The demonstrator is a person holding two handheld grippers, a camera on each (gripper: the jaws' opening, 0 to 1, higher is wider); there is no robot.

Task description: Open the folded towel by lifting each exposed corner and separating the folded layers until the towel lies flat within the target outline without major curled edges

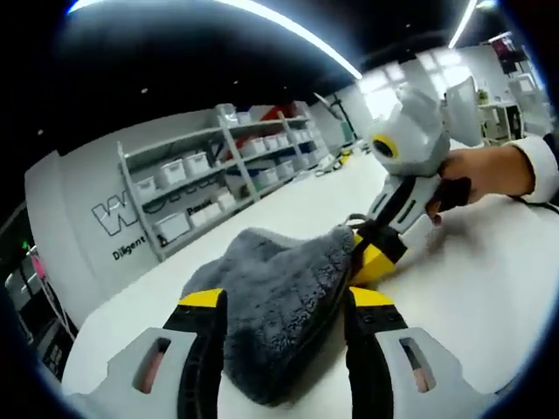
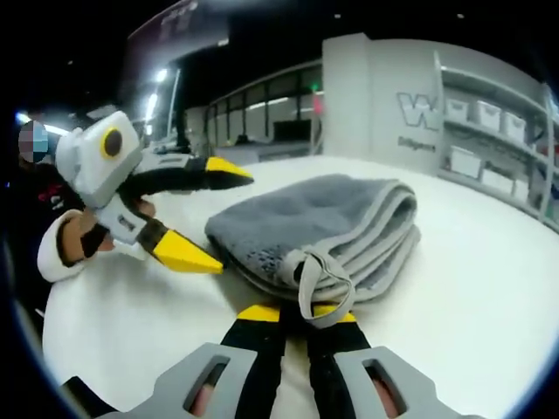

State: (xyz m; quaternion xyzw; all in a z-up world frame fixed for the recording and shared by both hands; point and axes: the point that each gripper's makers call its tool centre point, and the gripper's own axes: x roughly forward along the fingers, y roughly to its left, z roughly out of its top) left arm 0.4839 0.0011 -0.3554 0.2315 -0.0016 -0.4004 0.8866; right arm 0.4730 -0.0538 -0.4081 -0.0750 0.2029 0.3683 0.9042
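Observation:
A folded grey plush towel [image 1: 266,262] lies on the white table [image 1: 489,288]. In the left gripper view my left gripper [image 1: 284,301] stands open, its two yellow-tipped jaws on either side of the towel's near end. My right gripper [image 1: 365,255] comes in from the right, held by a hand [image 1: 489,170], its tips pinched on the towel's far corner. In the right gripper view the right gripper [image 2: 300,312] is shut on the towel's hemmed corner, and the towel [image 2: 314,214] shows stacked layers. The left gripper [image 2: 236,223] sits open at the towel's left edge.
Shelving with white bins [image 1: 218,166] stands along the wall behind the table, also seen as shelving [image 2: 489,131] at the right. Bare tabletop [image 2: 472,288] spreads to the right of the towel. A sleeved hand [image 2: 79,236] holds the left gripper.

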